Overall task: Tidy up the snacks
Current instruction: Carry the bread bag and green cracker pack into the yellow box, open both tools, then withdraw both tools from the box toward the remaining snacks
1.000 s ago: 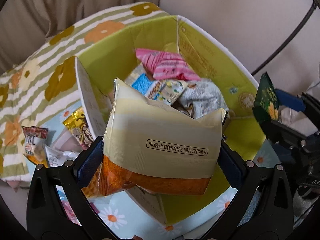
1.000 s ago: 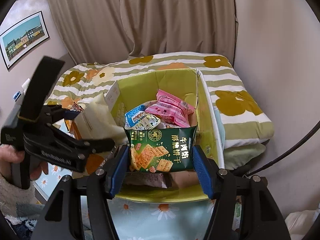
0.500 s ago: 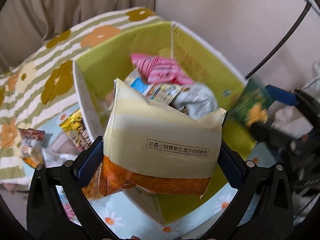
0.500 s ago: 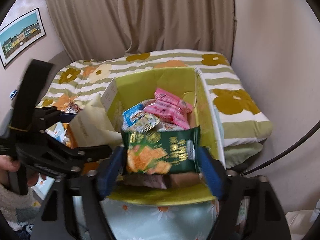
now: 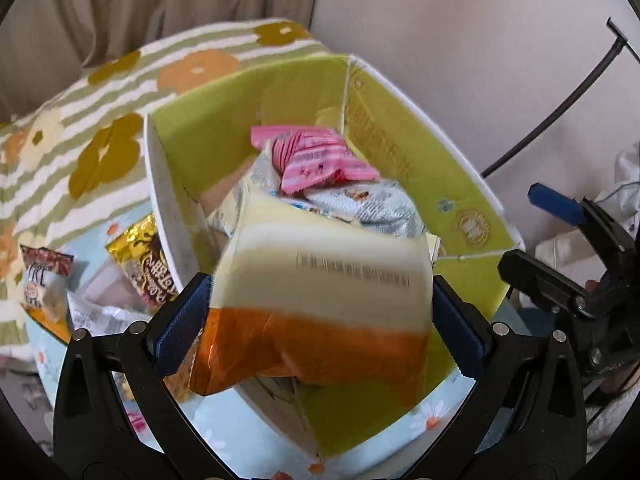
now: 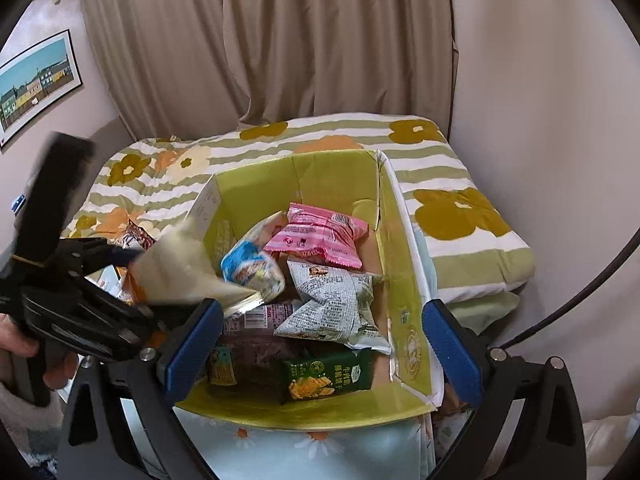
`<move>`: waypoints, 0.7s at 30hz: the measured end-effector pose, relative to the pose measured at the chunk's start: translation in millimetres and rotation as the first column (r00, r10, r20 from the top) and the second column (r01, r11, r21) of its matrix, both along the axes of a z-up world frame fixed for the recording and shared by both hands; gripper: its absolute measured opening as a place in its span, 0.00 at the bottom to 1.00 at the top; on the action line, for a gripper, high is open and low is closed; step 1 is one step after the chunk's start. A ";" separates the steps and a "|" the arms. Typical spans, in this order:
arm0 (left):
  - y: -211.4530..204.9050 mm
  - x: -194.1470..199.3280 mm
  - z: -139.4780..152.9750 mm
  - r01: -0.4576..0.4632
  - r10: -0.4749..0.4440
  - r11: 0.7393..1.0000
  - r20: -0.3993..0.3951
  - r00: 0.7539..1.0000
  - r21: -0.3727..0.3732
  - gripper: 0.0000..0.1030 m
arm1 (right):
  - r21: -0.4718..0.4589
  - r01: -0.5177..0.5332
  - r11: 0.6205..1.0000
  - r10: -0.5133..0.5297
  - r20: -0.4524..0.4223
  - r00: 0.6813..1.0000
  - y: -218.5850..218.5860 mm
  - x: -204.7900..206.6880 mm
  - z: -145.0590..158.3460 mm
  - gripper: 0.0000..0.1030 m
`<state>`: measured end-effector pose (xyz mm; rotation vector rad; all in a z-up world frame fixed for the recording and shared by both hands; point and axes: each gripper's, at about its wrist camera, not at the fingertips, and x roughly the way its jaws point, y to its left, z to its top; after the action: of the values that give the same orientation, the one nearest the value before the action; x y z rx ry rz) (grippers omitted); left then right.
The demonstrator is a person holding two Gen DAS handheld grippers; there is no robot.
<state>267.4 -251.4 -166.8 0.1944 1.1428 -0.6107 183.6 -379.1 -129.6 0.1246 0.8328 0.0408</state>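
The cardboard box [image 6: 396, 248] stood on the bed [image 6: 460, 216], and half a second before it had held one packet fewer. The green cracker packet [image 6: 326, 374], gripped by the right claw [image 6: 320, 344] until then, now lay inside the box near its front wall, and that claw gaped wide with nothing in it. The left claw [image 5: 320, 316] remained clamped on the cream-and-orange packet [image 5: 320, 300], poised over the box's near corner.
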 end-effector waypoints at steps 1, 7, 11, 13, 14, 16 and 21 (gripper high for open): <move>-2.8 0.4 0.0 0.002 -0.002 1.000 0.018 1.000 0.028 0.99 | 0.004 0.007 1.000 -0.007 0.000 1.000 -1.3 -0.7 0.2 0.96; -8.0 -2.7 4.3 0.009 -0.010 1.000 0.032 0.999 0.029 0.99 | -0.012 0.001 1.000 -0.001 0.003 1.000 -0.5 -2.9 0.0 0.96; -4.8 -1.6 -1.1 0.003 -0.005 0.999 0.050 0.999 0.049 0.99 | 0.020 0.034 0.999 -0.034 -0.029 0.999 -10.6 -4.9 -7.1 0.96; -4.0 -2.8 -6.7 0.004 -0.007 0.998 0.048 0.999 0.062 0.99 | 0.024 0.038 0.999 -0.037 -0.030 0.999 -10.7 -6.6 -7.3 0.96; -2.6 -4.2 -5.1 0.004 -0.006 0.999 0.049 0.999 0.053 0.99 | 0.019 0.038 0.999 -0.038 -0.027 0.999 -10.3 -7.7 -6.6 0.96; -1.5 -6.3 -1.2 0.001 -0.004 0.999 0.062 0.998 0.050 0.99 | 0.014 0.038 0.999 -0.038 -0.027 0.999 -9.2 -9.7 -5.3 0.96; 7.1 -13.6 11.3 -0.028 0.024 0.998 0.092 0.995 0.049 0.99 | 0.012 0.027 1.000 -0.027 -0.025 0.999 -7.4 -12.1 1.1 0.96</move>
<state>253.8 -244.3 -155.5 0.2479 1.0714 -0.5451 171.5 -386.5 -128.5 0.1484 0.8554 0.0188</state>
